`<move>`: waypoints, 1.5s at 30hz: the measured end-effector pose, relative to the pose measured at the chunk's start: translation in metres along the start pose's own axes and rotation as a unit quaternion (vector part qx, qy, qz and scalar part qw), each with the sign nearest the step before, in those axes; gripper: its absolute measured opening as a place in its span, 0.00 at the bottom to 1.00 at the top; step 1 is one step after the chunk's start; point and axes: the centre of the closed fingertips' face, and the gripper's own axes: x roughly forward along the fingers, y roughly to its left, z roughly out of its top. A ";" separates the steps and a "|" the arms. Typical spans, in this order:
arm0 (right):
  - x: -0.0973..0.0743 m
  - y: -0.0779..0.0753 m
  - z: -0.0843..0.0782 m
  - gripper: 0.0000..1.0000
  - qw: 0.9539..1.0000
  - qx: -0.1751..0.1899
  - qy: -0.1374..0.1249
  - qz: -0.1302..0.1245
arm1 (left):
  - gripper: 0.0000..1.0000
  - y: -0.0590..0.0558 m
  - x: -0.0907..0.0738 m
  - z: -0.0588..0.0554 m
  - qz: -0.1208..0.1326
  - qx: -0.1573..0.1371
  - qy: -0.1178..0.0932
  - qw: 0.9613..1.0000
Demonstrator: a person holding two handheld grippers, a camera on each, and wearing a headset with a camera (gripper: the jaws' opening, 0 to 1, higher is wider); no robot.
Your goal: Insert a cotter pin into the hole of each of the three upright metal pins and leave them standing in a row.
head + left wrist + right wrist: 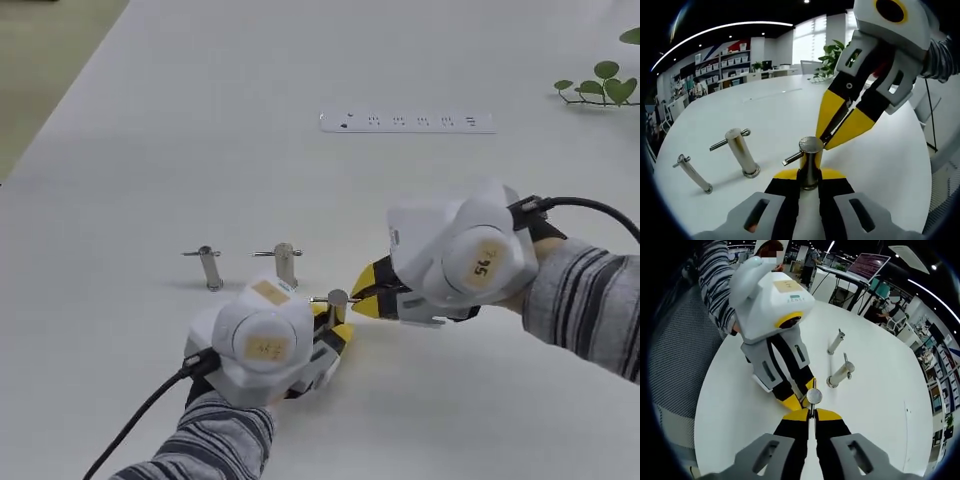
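Three metal pins stand in a row on the white table (200, 150). The far-left pin (209, 267) and the middle pin (286, 262) each carry a cotter pin through the head. My left gripper (335, 325) is shut on the lower shaft of the third pin (810, 159), holding it upright. A cotter pin (792, 158) passes through this pin's hole and pokes out on the far side. My right gripper (365, 292) comes in from the right, its yellow tips shut on the cotter pin's near end, right against the pin head (814, 396).
A white power strip (407, 122) lies further back on the table. Green plant leaves (600, 88) show at the far right edge. In the right gripper view, the other two pins (841, 374) stand beyond the left gripper (772, 300).
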 end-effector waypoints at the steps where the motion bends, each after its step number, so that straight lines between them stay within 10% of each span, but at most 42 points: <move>1: -0.002 0.001 0.003 0.00 1.000 0.003 -0.005 0.002 | 0.10 0.000 0.000 0.000 0.000 -0.001 0.000 1.000; 45: -0.007 -0.003 0.003 0.00 0.999 0.044 -0.008 -0.008 | 0.10 0.001 0.002 -0.001 0.029 -0.004 0.009 1.000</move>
